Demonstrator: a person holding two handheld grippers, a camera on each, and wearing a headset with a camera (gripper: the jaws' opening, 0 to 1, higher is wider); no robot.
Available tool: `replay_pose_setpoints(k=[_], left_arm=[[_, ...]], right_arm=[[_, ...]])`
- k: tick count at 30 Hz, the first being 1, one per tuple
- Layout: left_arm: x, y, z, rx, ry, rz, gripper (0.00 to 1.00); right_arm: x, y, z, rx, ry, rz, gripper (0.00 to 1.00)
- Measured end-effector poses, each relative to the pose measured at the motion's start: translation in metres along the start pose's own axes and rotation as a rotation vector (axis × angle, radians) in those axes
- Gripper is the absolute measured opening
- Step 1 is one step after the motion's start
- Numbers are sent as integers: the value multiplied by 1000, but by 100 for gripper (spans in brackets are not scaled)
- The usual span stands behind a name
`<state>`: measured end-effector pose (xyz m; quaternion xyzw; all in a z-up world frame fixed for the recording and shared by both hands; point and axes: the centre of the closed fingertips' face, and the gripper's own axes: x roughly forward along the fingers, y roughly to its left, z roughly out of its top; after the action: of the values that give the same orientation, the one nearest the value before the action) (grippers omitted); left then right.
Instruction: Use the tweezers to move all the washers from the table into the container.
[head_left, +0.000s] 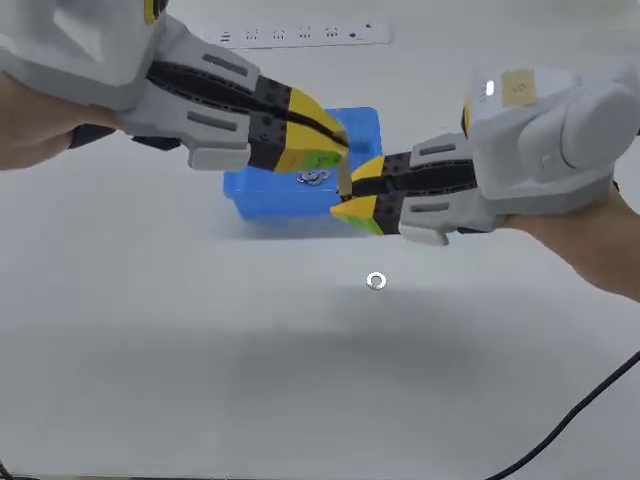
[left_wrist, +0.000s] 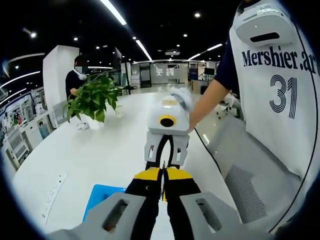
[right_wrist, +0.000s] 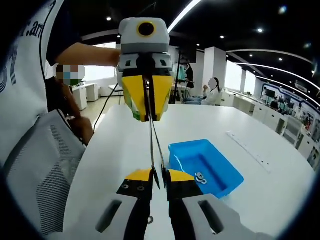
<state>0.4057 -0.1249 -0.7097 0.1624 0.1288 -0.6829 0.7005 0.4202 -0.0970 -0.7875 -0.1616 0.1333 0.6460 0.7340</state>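
From the headset we're looking steeply down, close over the white table (head_left: 200, 380). The two gripper views sit low, facing each other nose to nose along their jaws, and all three catch the blue container (head_left: 262, 192).

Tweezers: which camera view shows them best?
The right gripper view: the tweezers run full length from the left gripper down between the jaws of the right gripper. The left gripper view shows a thin sliver of them between its jaws; the head view, a short piece between the grippers.
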Motion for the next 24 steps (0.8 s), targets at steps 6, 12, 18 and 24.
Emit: replay_pose_setpoints(k=[6,12,18,24], left_arm=[[12,-16,-6,-25,2,-3,6],[24,-27,-16,-39,25,-17,6],[30,-32,-25,-64,38,-26,6],[32,-28,-29,-87,31,-22,6]], right_arm=[[-6,22,-11,28,14,18,12],[-9,34,-28,38,39,29,12],[-7,42,-38,37,57,36,12],[-7,37,-43,60,48,22,12]])
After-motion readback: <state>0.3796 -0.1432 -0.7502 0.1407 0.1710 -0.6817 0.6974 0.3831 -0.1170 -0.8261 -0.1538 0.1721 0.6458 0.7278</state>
